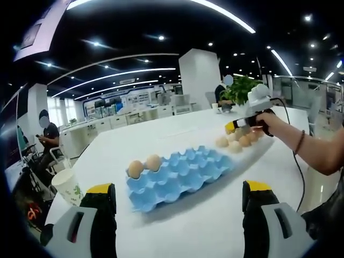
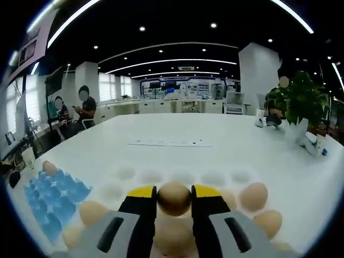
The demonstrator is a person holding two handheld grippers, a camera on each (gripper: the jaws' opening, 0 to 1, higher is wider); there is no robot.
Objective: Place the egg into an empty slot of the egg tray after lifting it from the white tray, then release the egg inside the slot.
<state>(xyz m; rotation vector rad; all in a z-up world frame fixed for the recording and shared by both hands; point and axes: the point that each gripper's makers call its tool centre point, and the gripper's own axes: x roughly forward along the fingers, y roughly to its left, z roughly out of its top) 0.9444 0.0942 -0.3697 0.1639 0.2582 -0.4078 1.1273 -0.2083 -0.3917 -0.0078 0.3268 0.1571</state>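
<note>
A blue egg tray point(image 1: 183, 171) lies on the white table with two brown eggs point(image 1: 144, 165) in its left corner slots. My left gripper point(image 1: 180, 193) hangs open just in front of that tray, nothing between its yellow-tipped jaws. Farther right, a hand holds my right gripper point(image 1: 240, 127) over a cluster of eggs point(image 1: 236, 142). In the right gripper view, my right gripper point(image 2: 173, 189) is shut on a brown egg point(image 2: 173, 201) above the white tray point(image 2: 177, 176). Several more eggs point(image 2: 253, 195) sit around it. The blue egg tray point(image 2: 54, 200) lies to the left.
A paper cup point(image 1: 66, 186) stands near the table's left edge. A potted plant point(image 2: 296, 103) and small bottles sit at the far right, and a flat white strip point(image 2: 169, 143) lies mid-table. People sit at desks point(image 2: 80, 110) beyond the table.
</note>
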